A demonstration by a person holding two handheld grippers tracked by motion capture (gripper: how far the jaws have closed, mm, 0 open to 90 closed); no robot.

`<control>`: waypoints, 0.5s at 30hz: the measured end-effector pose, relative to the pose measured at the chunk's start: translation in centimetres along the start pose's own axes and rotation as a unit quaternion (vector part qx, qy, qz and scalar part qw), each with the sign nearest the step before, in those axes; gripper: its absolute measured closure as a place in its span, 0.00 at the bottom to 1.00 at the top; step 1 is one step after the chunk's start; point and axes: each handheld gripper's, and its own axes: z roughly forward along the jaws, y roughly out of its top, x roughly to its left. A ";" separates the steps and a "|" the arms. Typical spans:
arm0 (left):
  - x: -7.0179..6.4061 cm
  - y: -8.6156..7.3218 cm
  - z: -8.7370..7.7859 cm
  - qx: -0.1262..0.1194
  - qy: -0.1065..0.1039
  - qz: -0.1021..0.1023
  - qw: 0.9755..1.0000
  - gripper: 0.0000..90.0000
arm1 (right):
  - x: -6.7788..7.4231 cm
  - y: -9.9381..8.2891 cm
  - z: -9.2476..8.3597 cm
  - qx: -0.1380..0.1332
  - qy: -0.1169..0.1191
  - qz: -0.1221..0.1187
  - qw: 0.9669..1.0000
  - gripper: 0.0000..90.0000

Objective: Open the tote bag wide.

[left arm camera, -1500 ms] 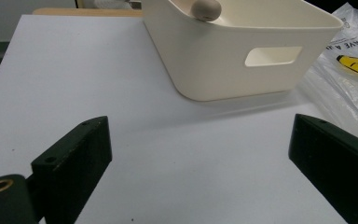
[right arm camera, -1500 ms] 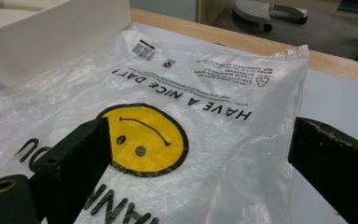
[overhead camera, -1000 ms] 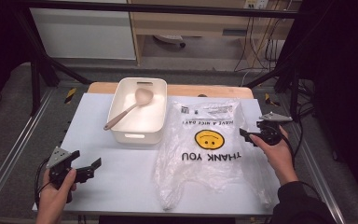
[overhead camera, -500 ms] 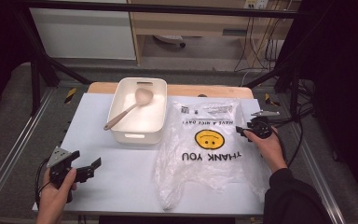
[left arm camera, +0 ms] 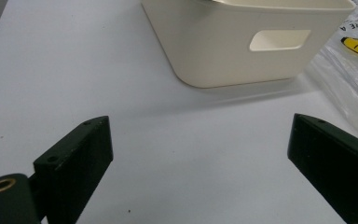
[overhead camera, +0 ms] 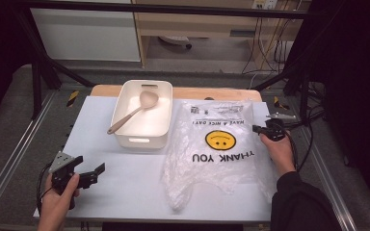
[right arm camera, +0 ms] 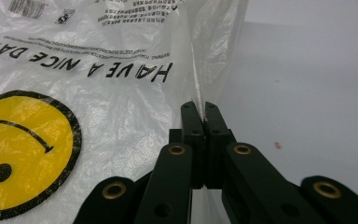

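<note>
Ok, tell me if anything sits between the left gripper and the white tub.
Nothing visible does. The left gripper is open and points at the tub across bare table. The plastic bag lies off to one side of that path. The spoon lies inside the tub.

Clear crinkled plastic bag (overhead camera: 215,149) printed with a yellow smiley face and black lettering, cream-white rectangular plastic tub (overhead camera: 144,115), tan wooden spoon (overhead camera: 134,111) lying in it, pale white counter (overhead camera: 120,178) with a light wood far edge, black two-jawed tools (overhead camera: 87,174) (right arm camera: 199,112) with small brass-coloured rivets
</note>
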 end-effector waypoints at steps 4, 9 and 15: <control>0.0 0.0 0.0 0.001 -0.001 0.001 1.000 0.07 | -1.5 -0.2 0.4 -0.006 -0.035 0.041 0.999 1.00; 0.0 0.1 0.2 0.001 -0.001 0.001 1.000 0.07 | -2.0 -0.4 0.1 -0.012 -0.061 0.070 0.996 0.92; 0.2 0.1 0.1 -0.002 0.004 0.000 1.000 0.07 | -0.6 0.3 -2.1 -0.024 -0.056 0.037 0.997 0.43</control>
